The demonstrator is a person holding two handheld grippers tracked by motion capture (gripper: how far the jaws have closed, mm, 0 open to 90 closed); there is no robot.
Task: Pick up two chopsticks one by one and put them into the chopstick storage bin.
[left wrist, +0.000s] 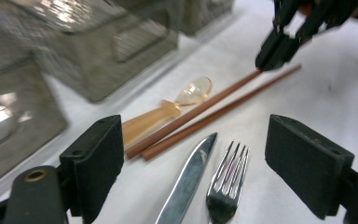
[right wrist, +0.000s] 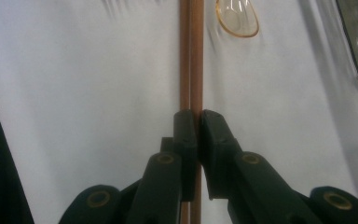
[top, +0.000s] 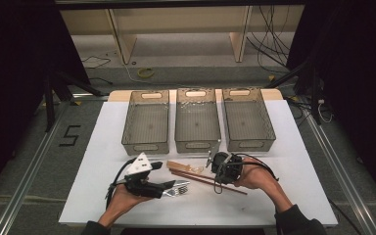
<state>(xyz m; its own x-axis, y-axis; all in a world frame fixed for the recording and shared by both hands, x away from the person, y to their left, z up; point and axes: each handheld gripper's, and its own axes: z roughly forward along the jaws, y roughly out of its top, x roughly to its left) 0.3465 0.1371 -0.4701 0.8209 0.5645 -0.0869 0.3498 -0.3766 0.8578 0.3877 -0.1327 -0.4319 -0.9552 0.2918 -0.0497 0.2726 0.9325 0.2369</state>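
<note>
High view shows the left tool (top: pixel 169 185) gaping wide over a shiny steel knife (left wrist: pixel 189 179) and fork (left wrist: pixel 227 182) on the white table (top: pixel 93 161); further right, the right tool (right wrist: pixel 196 122) pinches two brown wooden chopsticks (right wrist: pixel 190 56), beside an amber plastic spoon (left wrist: pixel 168 112).

Right hand-held gripper (top: pixel 214 169) grips brown chopsticks (top: pixel 196 177) below three bins (top: pixel 197 121).

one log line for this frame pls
right gripper: shut on chopsticks | left gripper: open over fork, knife | spoon: on table | bins: empty
</note>
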